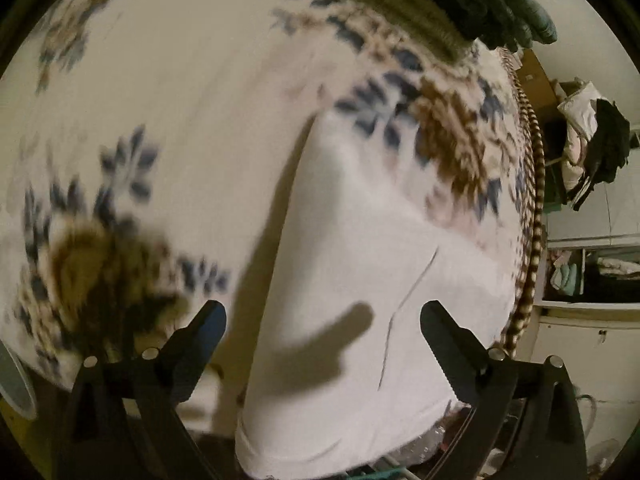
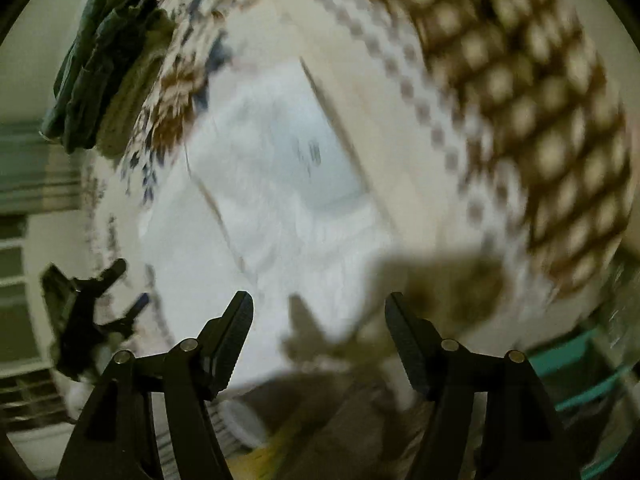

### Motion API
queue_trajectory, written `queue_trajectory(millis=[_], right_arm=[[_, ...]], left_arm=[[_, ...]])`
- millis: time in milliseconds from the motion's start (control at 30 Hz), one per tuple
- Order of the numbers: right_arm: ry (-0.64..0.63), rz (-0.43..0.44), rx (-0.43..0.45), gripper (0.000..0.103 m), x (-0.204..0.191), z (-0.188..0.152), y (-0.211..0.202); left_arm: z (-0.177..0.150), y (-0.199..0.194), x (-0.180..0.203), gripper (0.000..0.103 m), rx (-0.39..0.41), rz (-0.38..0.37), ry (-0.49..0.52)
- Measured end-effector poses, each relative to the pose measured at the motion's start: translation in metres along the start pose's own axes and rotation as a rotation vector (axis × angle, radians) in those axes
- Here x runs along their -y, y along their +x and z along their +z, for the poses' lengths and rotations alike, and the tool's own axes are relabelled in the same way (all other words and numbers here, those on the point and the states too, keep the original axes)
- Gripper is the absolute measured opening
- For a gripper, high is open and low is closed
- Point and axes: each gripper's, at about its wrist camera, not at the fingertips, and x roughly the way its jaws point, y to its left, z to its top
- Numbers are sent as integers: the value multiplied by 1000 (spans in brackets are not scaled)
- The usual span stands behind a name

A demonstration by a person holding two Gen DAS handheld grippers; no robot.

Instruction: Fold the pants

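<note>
White pants (image 1: 360, 280) lie flat on a floral bedspread (image 1: 180, 100), stretching from the near edge toward the middle of the bed. My left gripper (image 1: 323, 316) is open and empty, hovering above the near part of the pants. In the right wrist view the pants (image 2: 280, 200) show blurred, with a printed label on the inside. My right gripper (image 2: 319, 308) is open and empty above their near end. The left gripper (image 2: 112, 300) shows at the left of the right wrist view.
A stack of folded dark green and olive clothes (image 1: 460, 0) sits at the far side of the bed, also in the right wrist view (image 2: 104, 68). The bedspread's brown checkered border (image 2: 540, 120) runs along the edge. A clothes pile (image 1: 592, 148) and shelves (image 1: 592, 272) stand right of the bed.
</note>
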Motion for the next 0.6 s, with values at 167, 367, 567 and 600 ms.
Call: queue_trajectory(millis=[167,367,567,600], right_arm=[[45,161,-93,71,22,-11,56],[37,235,-114,79,12,-4,93],[37,398,-44,77,-2,-2,79],[31,384,-38,77,-3,-1,80]], left_arm=[[-24,25,-13,100,-73,1,-32],[-30,43,-9,100,-111,-9,-7],[-33,51,-13,100,-139,-57,-15],[-34,53,-14,100,-144,-62,-17]])
